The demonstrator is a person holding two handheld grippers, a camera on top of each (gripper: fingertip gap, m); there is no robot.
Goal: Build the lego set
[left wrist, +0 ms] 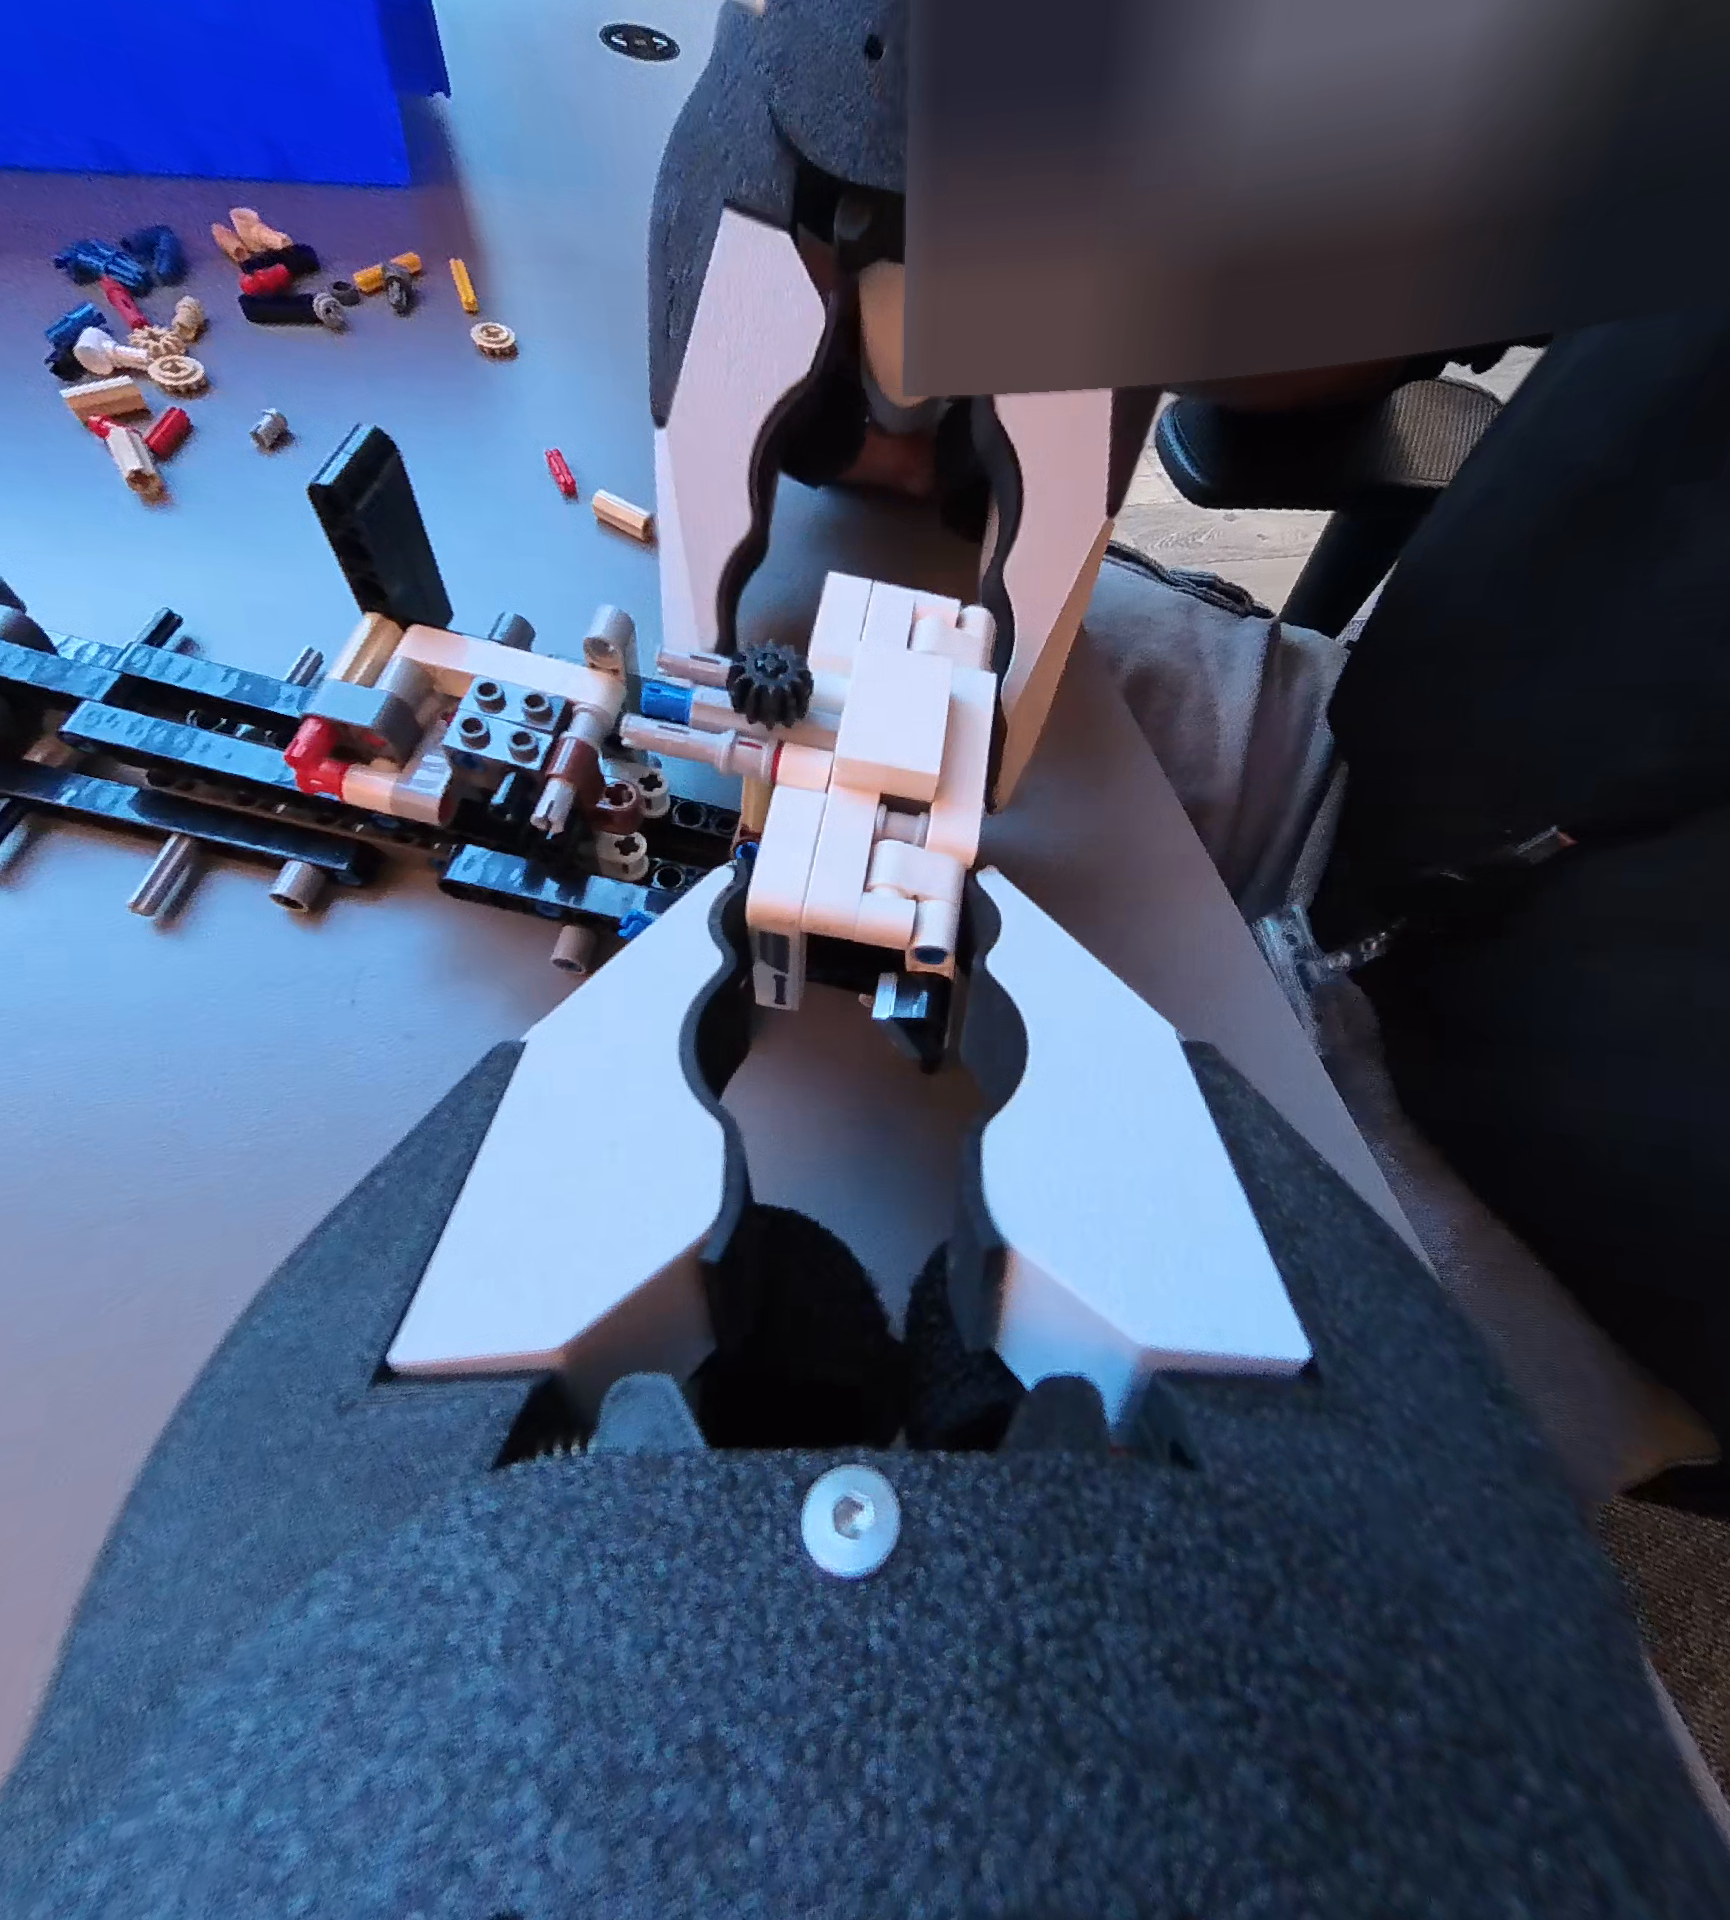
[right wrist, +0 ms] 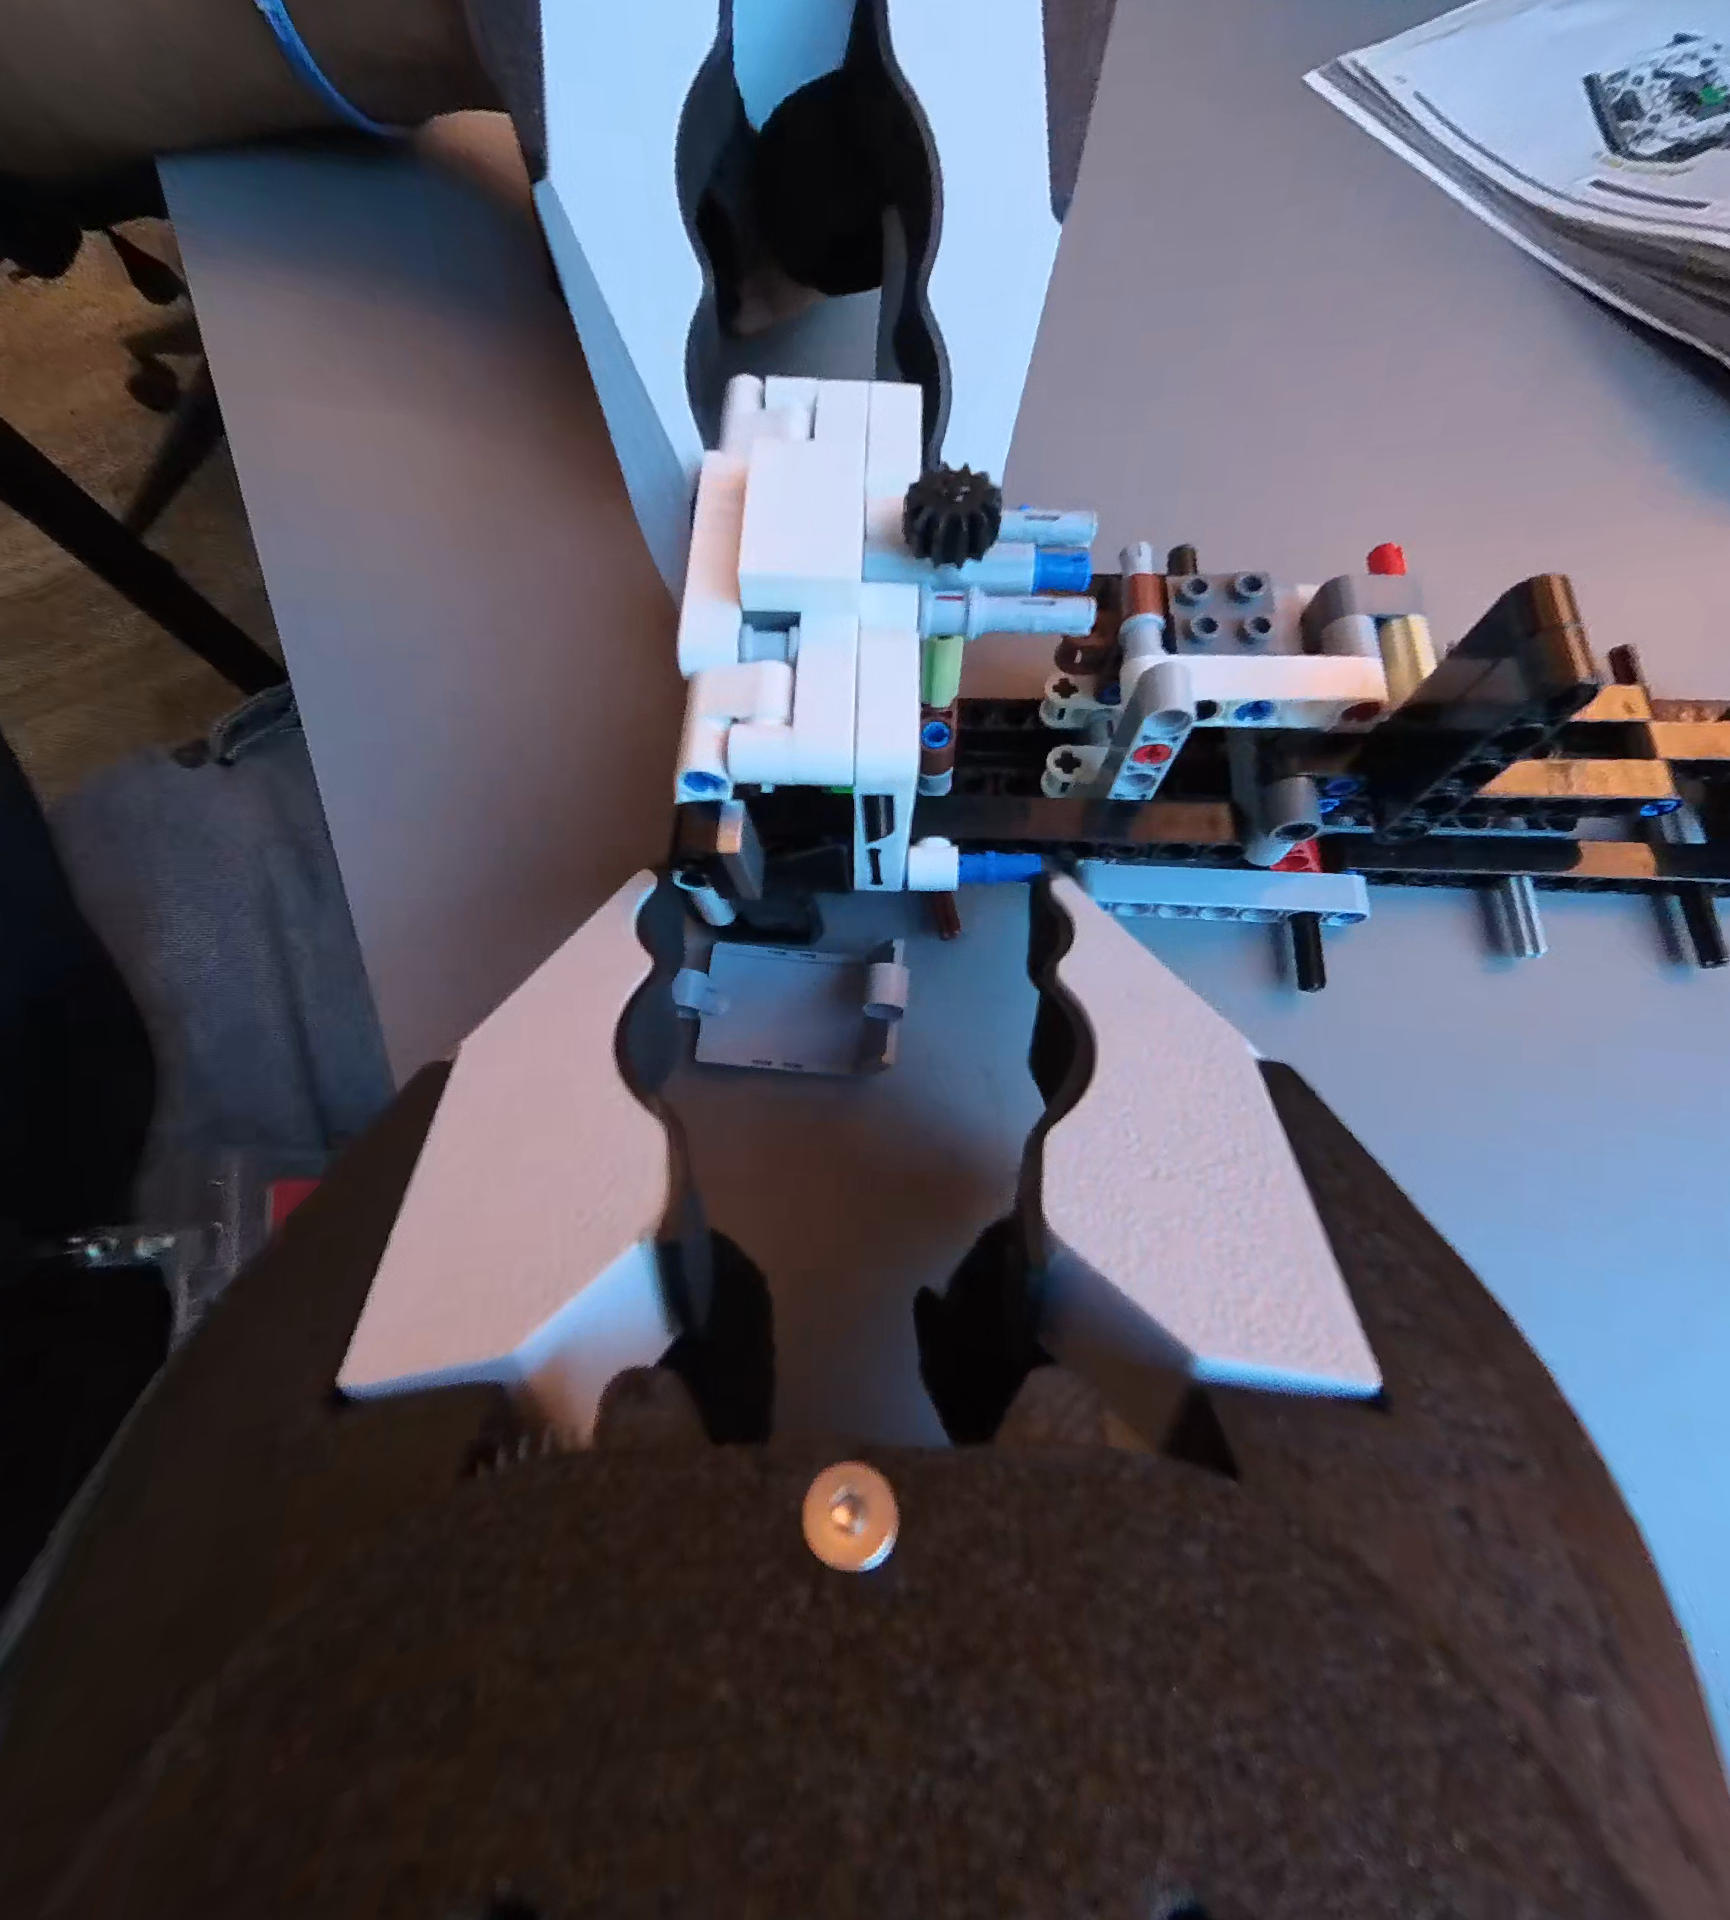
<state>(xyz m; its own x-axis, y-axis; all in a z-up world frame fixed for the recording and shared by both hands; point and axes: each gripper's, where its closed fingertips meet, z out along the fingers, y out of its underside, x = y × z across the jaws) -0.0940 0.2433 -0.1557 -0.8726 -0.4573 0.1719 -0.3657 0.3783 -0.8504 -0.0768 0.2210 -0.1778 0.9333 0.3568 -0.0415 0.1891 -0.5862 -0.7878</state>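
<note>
Two grippers: both face the white block from opposite sides, near table edge.
Table (left wrist: 165, 1143): grey, bare part on left-view side; edge runs right beside the white block, chair + floor past it.
Chassis (left wrist: 217, 748): long black beam frame lying flat, long axis runs away from table edge; white block stands at its near end.
Booklet (right wrist: 1619, 156): instr. pages, far corner in right view, well apart.
Left gripper (left wrist: 850, 935): jaws about closed onto lower end of white block, tips touch both its sides; looks like a hold, grip force can't tell.
Right gripper (right wrist: 840, 904): jaws spread wide, nothing held, tips just short of the block's lower end.
White block (left wrist: 882, 769): upright sub-assy, pins + black gear (left wrist: 769, 681) point along chassis.
Grey panel (right wrist: 799, 1008): small, flat on table between right gripper's fingers (right wrist: 549, 1143), loose.
Loose parts (left wrist: 144, 332): pins, gears, bushes scattered far side, well apart.
Key relation: block sits dead ahead of both; right is nearer the panel, left nearer the block.
Room: tight at table edge, open along chassis and toward the parts pile.
Risk (guess): a push toward the edge could tip the block off.
</note>
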